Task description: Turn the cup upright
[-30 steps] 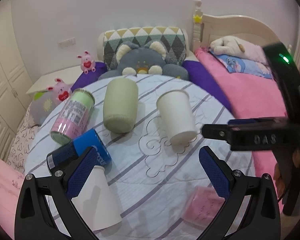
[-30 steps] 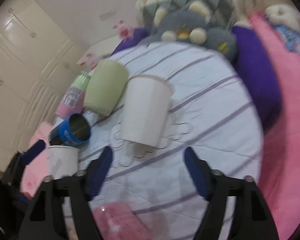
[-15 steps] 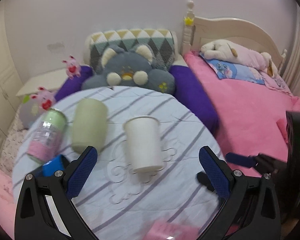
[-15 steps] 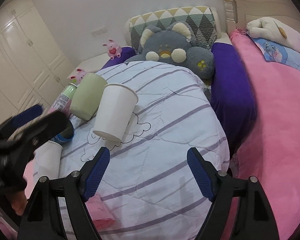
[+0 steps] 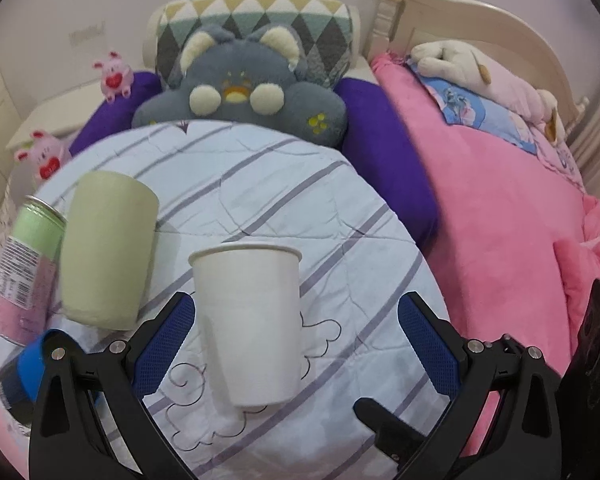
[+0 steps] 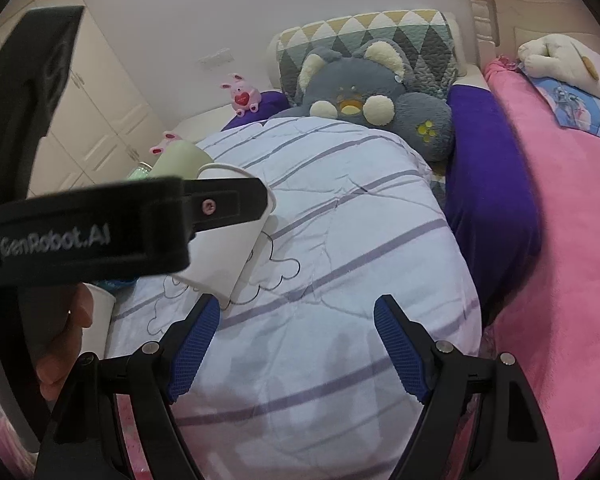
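White paper cup (image 5: pixel 252 320) lies tilted on the striped quilt (image 5: pixel 260 184) in the left wrist view, inside the wide-open, empty left gripper (image 5: pixel 296 344), apparently lined up for a grasp. Right wrist view: right gripper (image 6: pixel 296 344) spread, empty, beside the cup (image 6: pixel 224 260).

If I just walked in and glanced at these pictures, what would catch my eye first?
Probably the white paper cup lying on its side on the striped quilt, framed between the blue pads of the open left gripper. Behind it, a big grey plush toy leans against the patterned pillow at the head of the quilt, with the bright pink blanket to the right.
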The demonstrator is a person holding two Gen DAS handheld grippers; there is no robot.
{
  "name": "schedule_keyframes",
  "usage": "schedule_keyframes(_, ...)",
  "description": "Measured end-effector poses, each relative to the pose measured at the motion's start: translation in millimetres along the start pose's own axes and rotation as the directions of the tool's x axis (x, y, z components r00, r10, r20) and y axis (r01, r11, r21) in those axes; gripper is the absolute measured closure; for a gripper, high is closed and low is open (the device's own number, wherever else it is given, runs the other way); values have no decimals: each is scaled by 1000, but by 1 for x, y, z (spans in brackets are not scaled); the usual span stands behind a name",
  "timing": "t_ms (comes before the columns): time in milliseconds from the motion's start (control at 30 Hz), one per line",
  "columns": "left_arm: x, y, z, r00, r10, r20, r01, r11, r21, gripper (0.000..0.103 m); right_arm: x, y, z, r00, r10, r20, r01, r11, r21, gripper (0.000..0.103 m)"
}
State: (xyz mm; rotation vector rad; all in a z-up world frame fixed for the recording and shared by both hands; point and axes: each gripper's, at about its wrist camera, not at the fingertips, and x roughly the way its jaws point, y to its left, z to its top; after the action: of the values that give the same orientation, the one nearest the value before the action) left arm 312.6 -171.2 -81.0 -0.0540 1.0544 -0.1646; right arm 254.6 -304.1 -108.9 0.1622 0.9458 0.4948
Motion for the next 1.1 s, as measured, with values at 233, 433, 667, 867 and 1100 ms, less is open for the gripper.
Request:
schedule_keyframes(233, 21, 6, 4, 998, 50, -35, -50, 999, -10, 0, 11, 1, 1, 999, 33, -14, -33, 999, -16, 22)
schedule_keyframes(433, 35, 12, 9, 994, 80, -74, -81, 996, -21, 6, 11, 2, 1, 999, 41, -17, -42, 999, -24, 22)
schedule_keyframes(667, 44, 17, 6, 990, 108, -89, -110, 994, -20, 31, 11, 5, 2, 999, 40, -17, -41, 999, -30, 22)
schedule_keyframes(867, 19, 23, 2, 1000, 25, -18, -27, 996, -80, 32, 10, 7, 2, 999, 37, -15, -37, 999, -31, 22)
schedule_keyframes(1100, -7, 28, -9, 995, 16, 96, -5, 994, -106, 34, 5, 15, 3, 998, 55, 5, -55, 997, -52, 22)
